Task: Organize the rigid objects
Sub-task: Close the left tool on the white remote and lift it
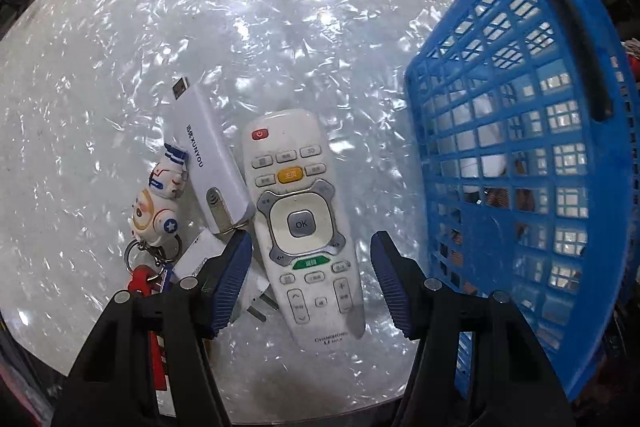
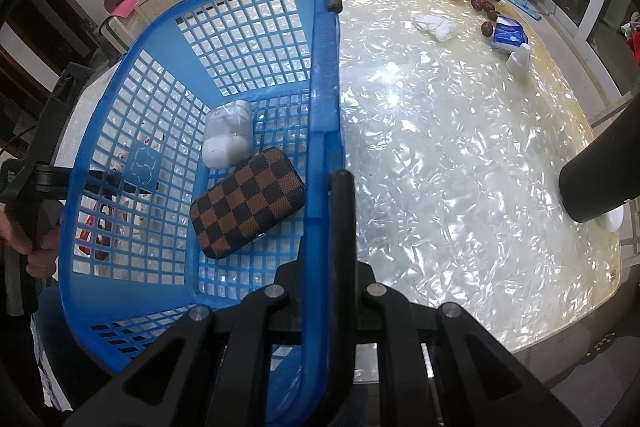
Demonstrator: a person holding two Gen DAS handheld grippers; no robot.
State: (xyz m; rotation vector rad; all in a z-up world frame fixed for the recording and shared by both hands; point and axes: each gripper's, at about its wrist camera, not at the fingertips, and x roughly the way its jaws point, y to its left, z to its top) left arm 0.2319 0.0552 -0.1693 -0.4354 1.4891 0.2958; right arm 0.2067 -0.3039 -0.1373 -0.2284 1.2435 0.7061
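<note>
Four small things lie on the table [image 1: 280, 27] left of the blue basket [image 1: 520, 147]: remote [image 1: 304, 219], white stick [image 1: 212, 163], astronaut keychain [image 1: 160, 203], plug [image 1: 200, 261]. My left gripper [image 1: 311, 283] hangs spread over the remote. My right gripper [image 2: 326, 291] clamps the basket rim; checkered case [image 2: 248, 203] and white case [image 2: 228, 135] lie inside.

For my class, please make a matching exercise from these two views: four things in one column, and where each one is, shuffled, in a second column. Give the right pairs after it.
Things:
1. white remote
2. checkered case
3. astronaut keychain
4. blue tissue pack

Places:
A. far side of the table
B. inside the blue basket
C. between the open left gripper's fingers
D. left of the white USB stick

Pairs: 1-C, 2-B, 3-D, 4-A
</note>
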